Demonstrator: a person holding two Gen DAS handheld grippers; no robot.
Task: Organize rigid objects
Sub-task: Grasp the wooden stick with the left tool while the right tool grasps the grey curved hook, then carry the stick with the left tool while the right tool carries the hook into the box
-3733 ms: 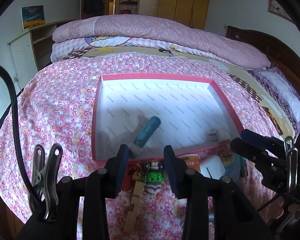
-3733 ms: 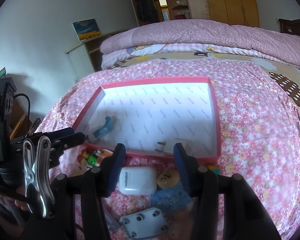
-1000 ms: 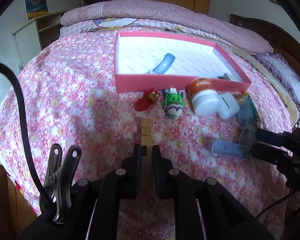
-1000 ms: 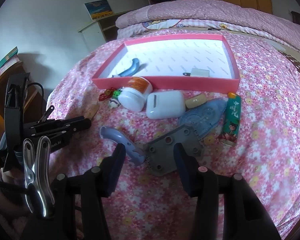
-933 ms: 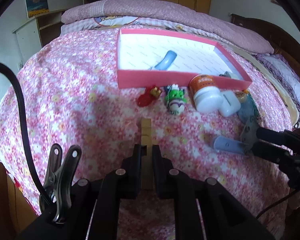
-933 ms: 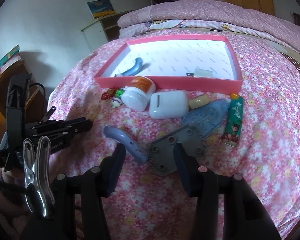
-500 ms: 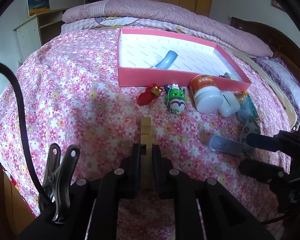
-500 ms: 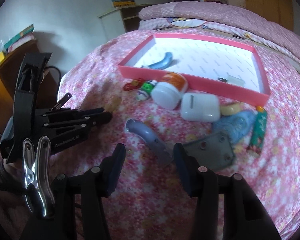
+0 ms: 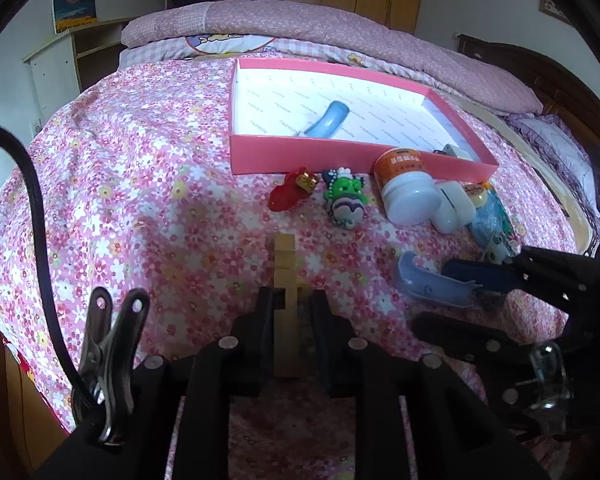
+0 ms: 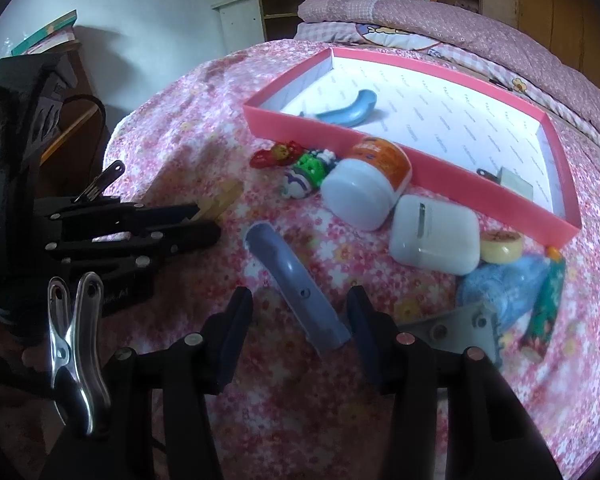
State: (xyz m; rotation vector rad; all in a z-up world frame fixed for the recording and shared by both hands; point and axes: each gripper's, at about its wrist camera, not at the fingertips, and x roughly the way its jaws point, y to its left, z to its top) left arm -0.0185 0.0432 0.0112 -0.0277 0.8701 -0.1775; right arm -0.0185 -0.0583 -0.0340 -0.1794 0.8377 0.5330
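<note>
Wooden clothespin (image 9: 285, 276) lies on the bed (image 9: 120, 184) near its front edge, clamped by the left hand-held gripper (image 9: 287, 308); the right hand-held gripper (image 10: 298, 320), wide open, straddles a grey-blue curved handle (image 10: 292, 280).

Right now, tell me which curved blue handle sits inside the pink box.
The brighter blue handle, alone inside the pink box. The greyer one lies on the bedspread between the right tongs.

Floral bed (image 9: 140, 184); pink tray (image 9: 340, 156), white jar (image 9: 410, 196), earbud case (image 10: 434, 234) on it.
</note>
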